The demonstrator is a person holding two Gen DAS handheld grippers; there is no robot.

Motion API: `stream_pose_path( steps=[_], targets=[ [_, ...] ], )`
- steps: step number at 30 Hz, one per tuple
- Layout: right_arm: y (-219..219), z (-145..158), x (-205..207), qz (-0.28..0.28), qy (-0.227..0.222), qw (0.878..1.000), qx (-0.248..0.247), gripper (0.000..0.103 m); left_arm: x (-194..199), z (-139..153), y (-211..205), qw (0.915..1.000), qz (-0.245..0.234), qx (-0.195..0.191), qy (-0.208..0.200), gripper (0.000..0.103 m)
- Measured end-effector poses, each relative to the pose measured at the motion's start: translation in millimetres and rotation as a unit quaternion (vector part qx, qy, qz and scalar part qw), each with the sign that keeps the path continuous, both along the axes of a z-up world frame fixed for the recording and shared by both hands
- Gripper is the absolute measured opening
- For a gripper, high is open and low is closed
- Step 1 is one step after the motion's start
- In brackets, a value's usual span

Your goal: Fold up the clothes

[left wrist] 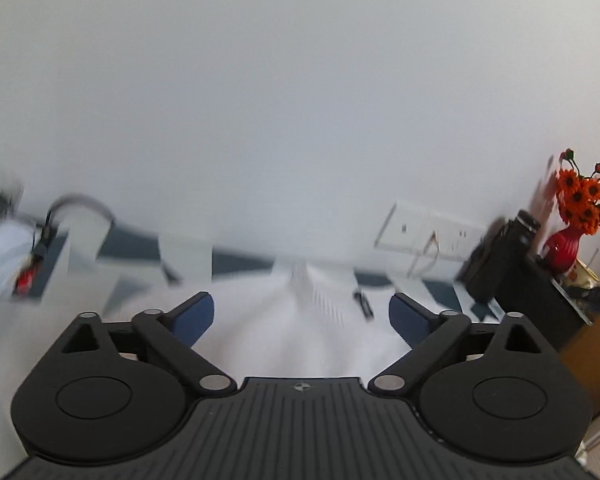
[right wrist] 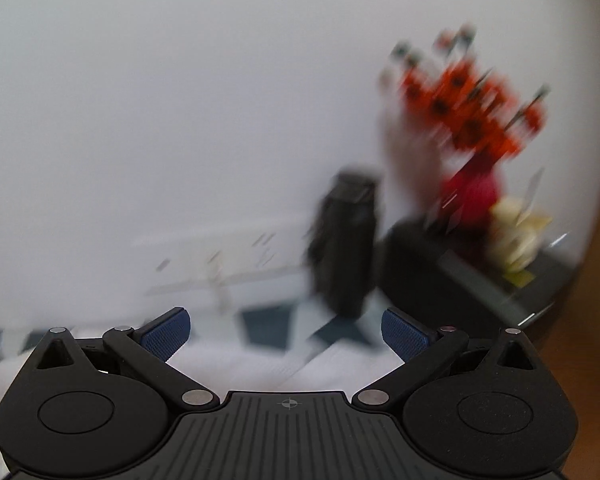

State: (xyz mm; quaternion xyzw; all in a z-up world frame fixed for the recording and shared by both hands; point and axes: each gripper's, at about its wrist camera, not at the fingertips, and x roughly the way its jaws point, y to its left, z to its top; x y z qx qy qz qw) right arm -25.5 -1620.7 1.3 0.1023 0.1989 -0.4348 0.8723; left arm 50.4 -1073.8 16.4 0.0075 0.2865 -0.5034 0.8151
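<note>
The left gripper (left wrist: 302, 316) has its blue pads spread wide with nothing between them. It hangs over a white garment (left wrist: 300, 320) lying below and ahead of it. The right gripper (right wrist: 285, 330) is just as wide apart and also empty, above white cloth (right wrist: 236, 368) that is probably the same garment, though blur leaves that unsure.

Ahead of the left gripper the garment runs toward the wall, with a ridged strip (left wrist: 312, 284) along its middle, perhaps a collar or hem. A small dark item (left wrist: 363, 303) rests on it. Beyond lies a dark-and-white surface (left wrist: 240, 260), then a socket panel (left wrist: 428, 228) on the wall. Off to the right stand a black bottle (right wrist: 346, 248) and a red vase (left wrist: 562, 244) of orange flowers on a dark stand.

As for progress, no crease or stacked layer can be made out; both views are smeared. With neither gripper holding fabric, the folding seems either not begun or paused between folds, and a fresh hold on an edge is likely still needed.
</note>
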Motion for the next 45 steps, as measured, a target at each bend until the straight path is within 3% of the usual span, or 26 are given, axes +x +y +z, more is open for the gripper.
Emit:
stream_pose_path(
  steps=[4, 10, 15, 18, 19, 22, 26, 29, 31, 32, 33, 34, 40, 45],
  targets=[
    [3.8, 15.2, -2.2, -0.052, 0.020, 0.998, -0.035, 0.102, -6.7, 6.3, -35.6, 0.9979, -0.049, -0.003, -0.043, 0.102],
    [-13.2, -14.0, 1.2, -0.046, 0.076, 0.996, -0.013, 0.102, -28.9, -3.6, -95.9, 0.9911, -0.122, 0.007, -0.052, 0.102],
    [-37.6, -59.9, 27.4, 0.014, 0.086, 0.995, 0.049, 0.102, -28.1, -16.8, -142.9, 0.9911, -0.132, 0.018, 0.001, 0.102],
    [-41.7, -100.9, 62.3, 0.066, 0.110, 0.988, 0.084, 0.101, -30.9, -15.4, -184.3, 0.9904, -0.137, 0.021, 0.000, 0.102],
    [-39.9, -117.2, 73.7, 0.084, 0.121, 0.984, 0.096, 0.096, -33.1, -15.3, -200.9, 0.9897, -0.141, 0.024, -0.004, 0.102],
    [-39.0, -170.3, 104.1, 0.122, 0.168, 0.971, 0.117, 0.081, -41.5, -37.9, -256.8, 0.9821, -0.177, 0.066, 0.005, 0.102],
    [-47.4, -216.2, 115.0, 0.117, 0.192, 0.964, 0.142, 0.070, -44.7, -95.1, -302.0, 0.9763, -0.165, 0.139, 0.017, 0.102],
    [-57.0, -220.4, 103.9, 0.119, 0.160, 0.967, 0.155, 0.064, -47.8, -129.8, -318.3, 0.9701, -0.161, 0.181, 0.017, 0.102],
    [-61.4, -217.4, 96.3, 0.116, 0.150, 0.969, 0.155, 0.042, -50.8, -145.2, -323.3, 0.9669, -0.162, 0.197, 0.017, 0.102],
    [-63.8, -214.6, 90.3, 0.112, 0.140, 0.971, 0.160, 0.036, -52.3, -152.9, -325.7, 0.9653, -0.162, 0.204, 0.018, 0.102],
    [-67.2, -211.5, 84.0, 0.105, 0.131, 0.972, 0.165, 0.022, -54.3, -159.6, -328.1, 0.9632, -0.162, 0.214, 0.015, 0.102],
    [-71.7, -208.3, 76.7, 0.093, 0.125, 0.974, 0.167, 0.016, -56.0, -162.5, -329.6, 0.9620, -0.162, 0.219, 0.015, 0.102],
    [-91.5, -189.4, 3.1, -0.011, 0.076, 0.984, 0.160, 0.011, -68.1, -169.1, -334.8, 0.9573, -0.173, 0.231, -0.024, 0.103],
    [-99.6, -187.7, -60.2, -0.113, 0.059, 0.978, 0.163, 0.010, -71.9, -170.6, -338.8, 0.9539, -0.177, 0.238, -0.042, 0.103]
  ],
)
